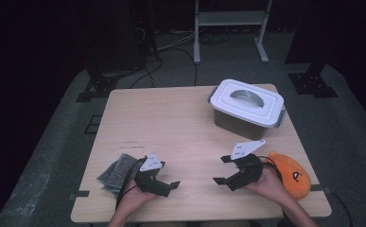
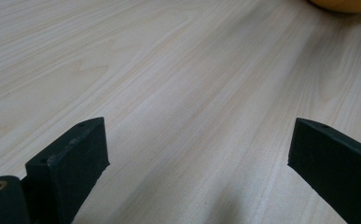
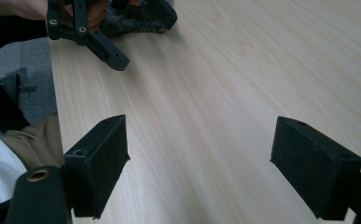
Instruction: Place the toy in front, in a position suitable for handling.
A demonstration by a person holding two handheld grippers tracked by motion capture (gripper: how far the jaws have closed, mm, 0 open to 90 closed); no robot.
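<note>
My left gripper [image 1: 168, 174] rests near the table's front edge, held in a hand, and stands open with nothing between its jaws. In the left gripper view [image 2: 199, 135] bare wood lies between the jaws, and an edge of the orange plush toy [image 2: 343, 4] shows at the top right. My right gripper [image 1: 221, 170] faces it from the right, also open and empty [image 3: 199, 135]. The orange plush toy [image 1: 291, 176] lies just right of the right hand. A grey bin with a white lid [image 1: 247, 106] stands shut at the back right.
Folded grey cloths [image 1: 117, 171] lie at the front left beside the left hand, and the grey cloths [image 3: 131, 21] appear behind the left gripper [image 3: 99, 42] in the right gripper view. The wooden table [image 1: 171, 123] has free room in its middle. A metal rack stands beyond it.
</note>
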